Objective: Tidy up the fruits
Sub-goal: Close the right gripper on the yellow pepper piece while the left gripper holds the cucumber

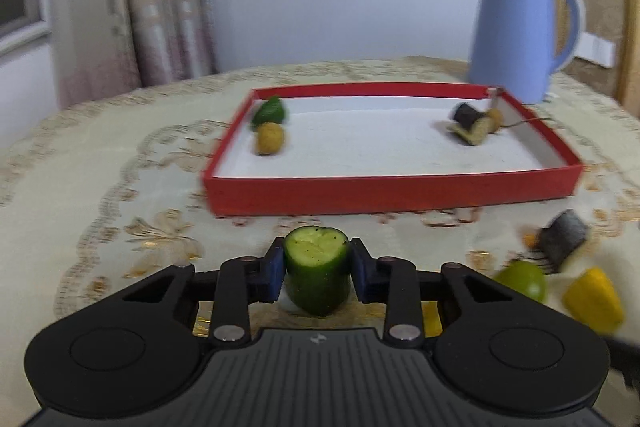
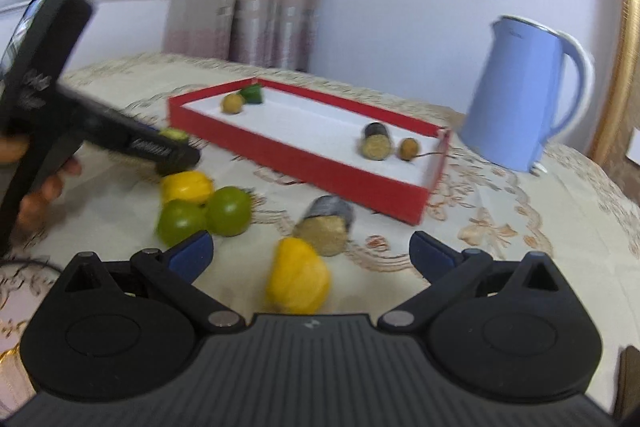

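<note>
ahead of the left gripper, matt black plastic with blue pads, a red cardboard tray with a white paper-like floor sits on an embroidered cloth; the blue kettle beyond looks smooth.

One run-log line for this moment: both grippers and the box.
left gripper: shut on cucumber piece | right gripper: open, above yellow fruit | red box: four pieces inside

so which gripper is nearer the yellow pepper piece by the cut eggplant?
Right. The right gripper is open just short of the yellow pepper piece; the left gripper holds a cucumber piece further off.
</note>
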Available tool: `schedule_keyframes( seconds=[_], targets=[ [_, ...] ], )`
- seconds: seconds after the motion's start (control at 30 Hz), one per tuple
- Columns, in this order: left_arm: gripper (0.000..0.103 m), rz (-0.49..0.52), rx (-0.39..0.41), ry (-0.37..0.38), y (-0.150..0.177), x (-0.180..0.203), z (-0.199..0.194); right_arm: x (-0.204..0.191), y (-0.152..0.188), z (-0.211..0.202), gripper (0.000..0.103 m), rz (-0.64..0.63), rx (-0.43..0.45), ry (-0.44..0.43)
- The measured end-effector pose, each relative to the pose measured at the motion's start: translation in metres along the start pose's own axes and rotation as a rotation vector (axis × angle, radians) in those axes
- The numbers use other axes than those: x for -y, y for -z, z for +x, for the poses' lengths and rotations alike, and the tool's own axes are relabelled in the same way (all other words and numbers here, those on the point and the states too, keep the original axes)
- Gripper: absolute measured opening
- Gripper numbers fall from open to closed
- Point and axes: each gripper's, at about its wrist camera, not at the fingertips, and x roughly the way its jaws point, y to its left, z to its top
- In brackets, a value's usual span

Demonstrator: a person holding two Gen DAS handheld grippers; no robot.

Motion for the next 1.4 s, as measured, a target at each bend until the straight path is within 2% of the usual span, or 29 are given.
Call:
schedule_keyframes(
  seconds=[0.03,0.1,0.27,0.33,0.43,0.57,0.63,0.77,1.4],
  targets=[
    [0.032,0.010,0.008,-0.028,0.000,0.000,0.000,-0.003,-0.001,0.002,0.103,-0.016,-0.013,-0.001],
    [0.032,0.013,0.006,-0.031,0.000,-0.001,0.000,-0.003,-0.001,0.007,0.100,-0.013,-0.041,0.007],
    [0.032,0.032,0.008,-0.040,0.000,0.003,0.000,0.013,-0.001,0.018,0.081,0.077,-0.103,-0.047],
    [0.032,0.032,0.008,-0.041,0.000,0.003,0.000,0.013,0.000,0.020,0.069,0.079,-0.120,-0.060],
    [0.032,0.023,0.002,-0.039,0.001,0.001,0.001,0.012,0.000,0.021,0.060,0.076,-0.121,-0.080],
    [0.032,0.023,-0.003,-0.043,0.002,0.002,0.002,0.014,0.001,0.020,0.054,0.091,-0.122,-0.109],
    [0.033,0.021,-0.004,-0.043,0.002,0.002,0.003,0.016,0.001,0.019,0.045,0.100,-0.121,-0.096],
    [0.033,0.020,-0.004,-0.042,0.003,0.002,0.003,0.023,0.002,0.017,0.035,0.115,-0.124,-0.096],
    [0.032,0.019,0.008,-0.033,0.003,0.002,0.001,0.020,0.006,0.012,0.032,0.097,-0.097,-0.093]
  ],
)
